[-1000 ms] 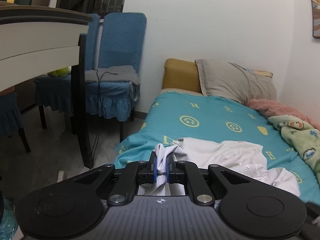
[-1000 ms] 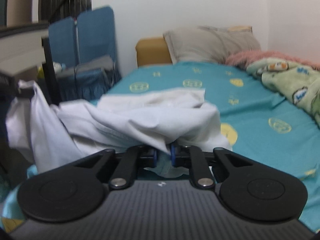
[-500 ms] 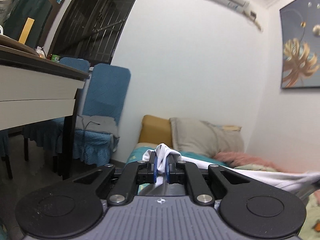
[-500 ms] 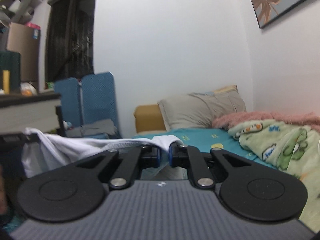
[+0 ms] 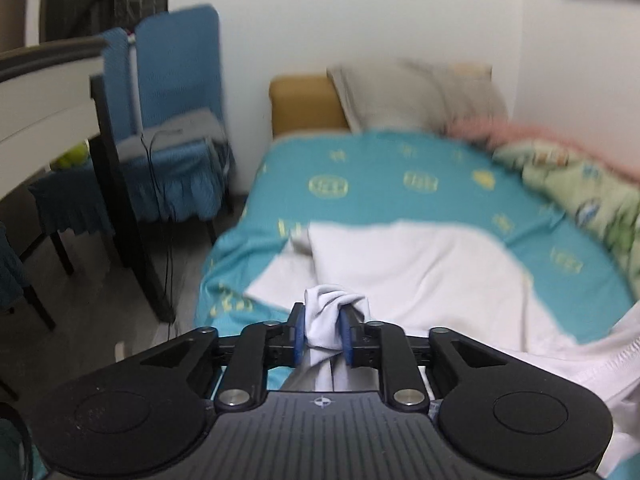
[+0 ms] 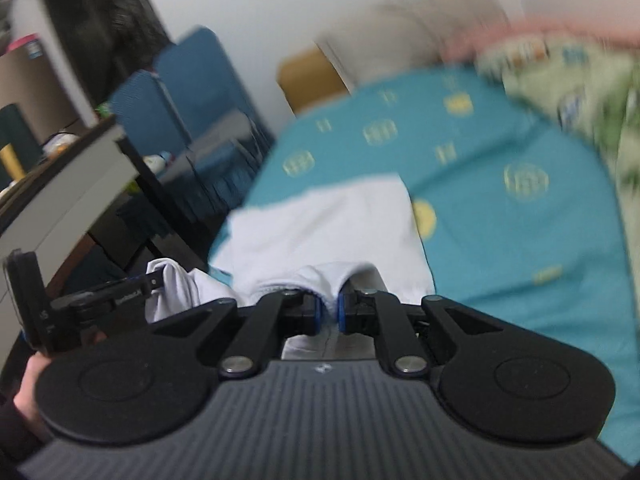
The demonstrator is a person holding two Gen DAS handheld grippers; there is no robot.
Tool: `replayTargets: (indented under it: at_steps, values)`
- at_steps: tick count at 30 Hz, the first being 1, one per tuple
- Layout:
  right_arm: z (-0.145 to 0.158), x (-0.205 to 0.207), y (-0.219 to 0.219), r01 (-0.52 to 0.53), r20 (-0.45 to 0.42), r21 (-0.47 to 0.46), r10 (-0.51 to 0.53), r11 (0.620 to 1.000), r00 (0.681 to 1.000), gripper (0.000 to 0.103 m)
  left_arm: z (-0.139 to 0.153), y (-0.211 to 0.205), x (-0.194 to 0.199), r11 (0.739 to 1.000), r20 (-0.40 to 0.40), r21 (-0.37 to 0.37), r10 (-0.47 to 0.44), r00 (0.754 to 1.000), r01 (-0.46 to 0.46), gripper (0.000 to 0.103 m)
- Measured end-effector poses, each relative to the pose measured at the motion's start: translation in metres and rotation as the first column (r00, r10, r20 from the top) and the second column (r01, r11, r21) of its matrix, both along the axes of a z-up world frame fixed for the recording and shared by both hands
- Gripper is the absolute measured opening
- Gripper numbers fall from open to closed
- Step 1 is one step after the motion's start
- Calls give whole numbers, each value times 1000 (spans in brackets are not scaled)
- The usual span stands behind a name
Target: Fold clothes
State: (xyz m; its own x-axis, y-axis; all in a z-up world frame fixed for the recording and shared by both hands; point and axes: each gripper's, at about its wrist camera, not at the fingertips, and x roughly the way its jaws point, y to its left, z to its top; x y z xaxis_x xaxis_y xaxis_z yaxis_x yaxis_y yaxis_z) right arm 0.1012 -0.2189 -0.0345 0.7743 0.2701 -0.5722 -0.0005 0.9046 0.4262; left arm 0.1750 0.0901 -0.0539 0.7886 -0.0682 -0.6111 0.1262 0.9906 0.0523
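Note:
A white garment lies spread over the near end of the teal bed, its far part flat and its near edge lifted. My left gripper is shut on a bunched corner of it. My right gripper is shut on another part of the near edge of the garment. In the right wrist view the left gripper shows at the left, close by, with white cloth in it. Both views are blurred by motion.
Blue chairs and a table with a dark leg stand left of the bed. Pillows lie at the headboard. A green patterned blanket and a pink one lie along the right side.
Both grippers have tipped from looking up at the wall down toward the bed. The garment, held stretched in the air before, now lies spread on the bed ahead of them.

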Motion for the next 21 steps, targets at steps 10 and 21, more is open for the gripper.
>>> replayTargets:
  at_steps: [10, 21]
  values:
    - [-43, 26, -16, 26, -128, 104, -12, 994, 992, 12, 38, -16, -50, 986, 251, 112, -145, 957, 120, 84]
    - [-33, 10, -26, 81, -90, 146, -68, 986, 994, 13, -34, -107, -105, 698, 50, 501, -613, 788, 511, 84]
